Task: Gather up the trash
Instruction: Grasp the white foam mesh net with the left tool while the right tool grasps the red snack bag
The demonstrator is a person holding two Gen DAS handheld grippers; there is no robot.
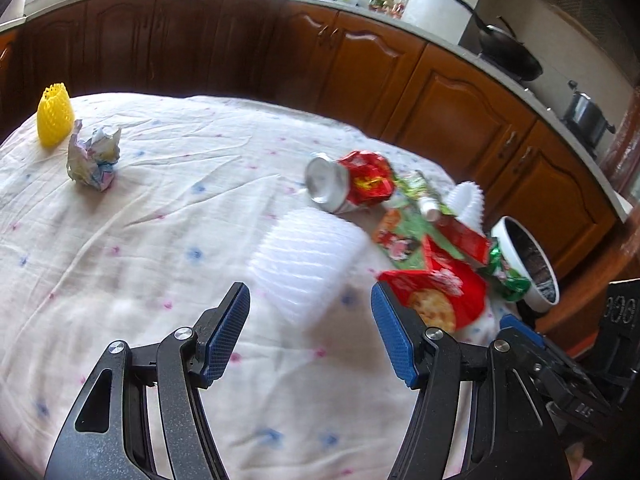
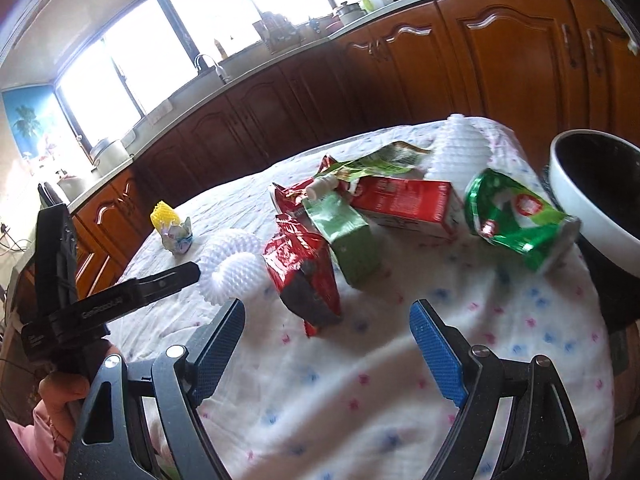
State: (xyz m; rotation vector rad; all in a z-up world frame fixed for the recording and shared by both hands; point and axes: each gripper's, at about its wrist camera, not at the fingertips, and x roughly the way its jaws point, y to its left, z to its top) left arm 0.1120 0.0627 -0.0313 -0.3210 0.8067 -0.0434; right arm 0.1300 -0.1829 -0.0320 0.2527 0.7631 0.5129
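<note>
Trash scattered beside the white bowl

Trash, crumpled red wrappers (image 2: 304,264), a crushed can (image 1: 344,184), a red carton (image 2: 404,204) and white foam netting (image 1: 304,264), lies beside the bowl (image 2: 592,200) on the cloth-covered counter (image 1: 140,240). Left gripper (image 1: 311,336) and right gripper (image 2: 328,344) hover nearby, jaws released, empty.

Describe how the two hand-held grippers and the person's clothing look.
Both the left gripper and right gripper have black speckled linkage arms with silver pivot bolts and textured blue pads. The right wrist view shows white lettering on the left gripper's black body, and a pink sleeve.
</note>
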